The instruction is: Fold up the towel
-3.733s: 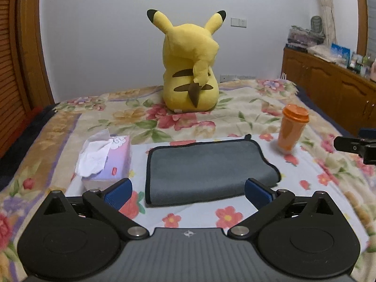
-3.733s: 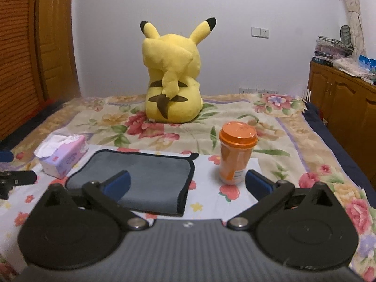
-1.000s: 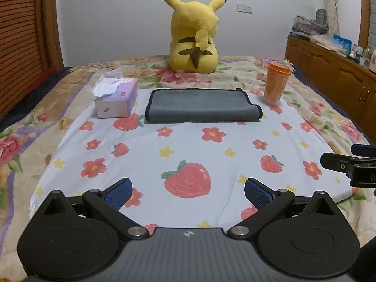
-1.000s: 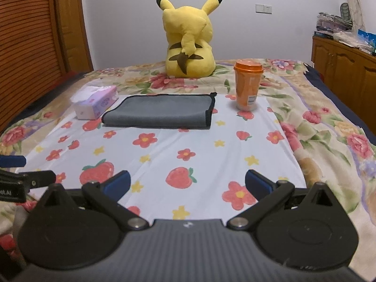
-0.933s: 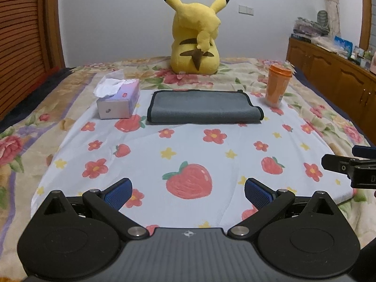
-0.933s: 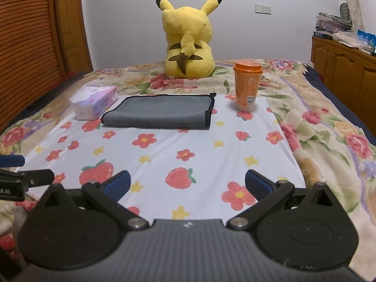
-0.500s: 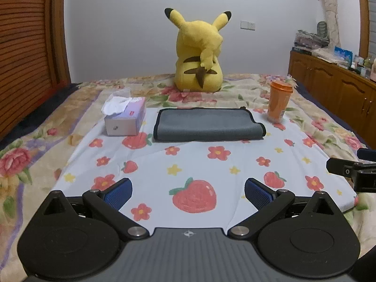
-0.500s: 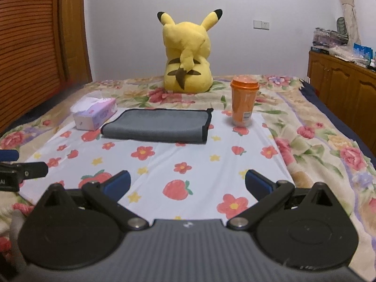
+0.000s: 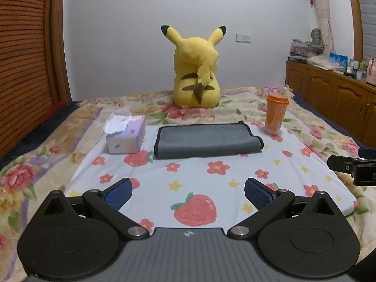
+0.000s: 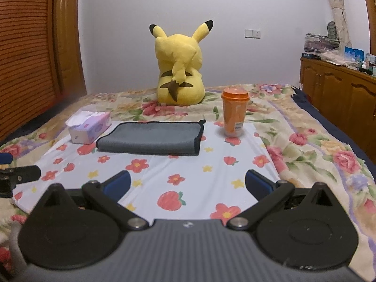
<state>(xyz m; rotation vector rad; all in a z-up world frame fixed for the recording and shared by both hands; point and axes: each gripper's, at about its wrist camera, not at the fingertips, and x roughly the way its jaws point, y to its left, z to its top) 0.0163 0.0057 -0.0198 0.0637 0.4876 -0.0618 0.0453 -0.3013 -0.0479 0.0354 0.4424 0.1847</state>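
A grey towel with a dark edge lies folded flat at the far end of a white cloth printed with strawberries and flowers; it also shows in the right wrist view. My left gripper is open and empty, held well short of the towel over the cloth's near edge. My right gripper is open and empty, also far back from the towel. The right gripper's side shows at the right edge of the left wrist view.
A tissue box stands left of the towel and an orange cup right of it. A yellow Pikachu plush sits behind on the floral bedspread. A wooden cabinet runs along the right.
Both grippers have pulled back from the towel and tipped up a little, so the towel sits farther off. The towel, box and cup have not moved.
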